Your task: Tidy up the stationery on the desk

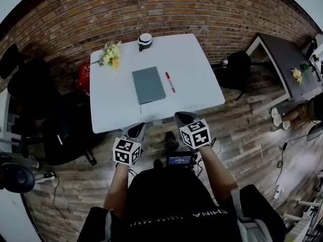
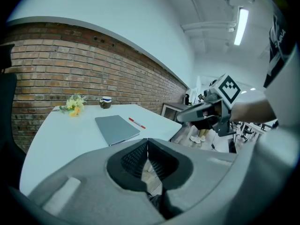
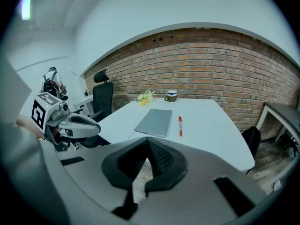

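Note:
On the white desk (image 1: pixel 113 110) a grey notebook (image 1: pixel 148 84) lies closed in the middle, with a red pen (image 1: pixel 170 82) just to its right. Both grippers hover off the desk's near edge, short of the stationery. The left gripper (image 1: pixel 136 131) is shut with nothing in it, its tips meeting (image 2: pixel 148 142). To its right, the right gripper (image 1: pixel 184 118) is also shut and empty (image 3: pixel 147 140). In the right gripper view the notebook (image 3: pixel 155 122) and pen (image 3: pixel 180 125) lie ahead. They also show in the left gripper view, the notebook (image 2: pixel 116 129) and pen (image 2: pixel 137 123).
A mug (image 1: pixel 145 41) and a small bunch of yellow flowers (image 1: pixel 110 53) stand at the desk's far edge by the brick wall. Black office chairs (image 1: pixel 30 84) crowd the left side. A black backpack (image 1: pixel 237 69) and a second desk (image 1: pixel 282 54) are to the right.

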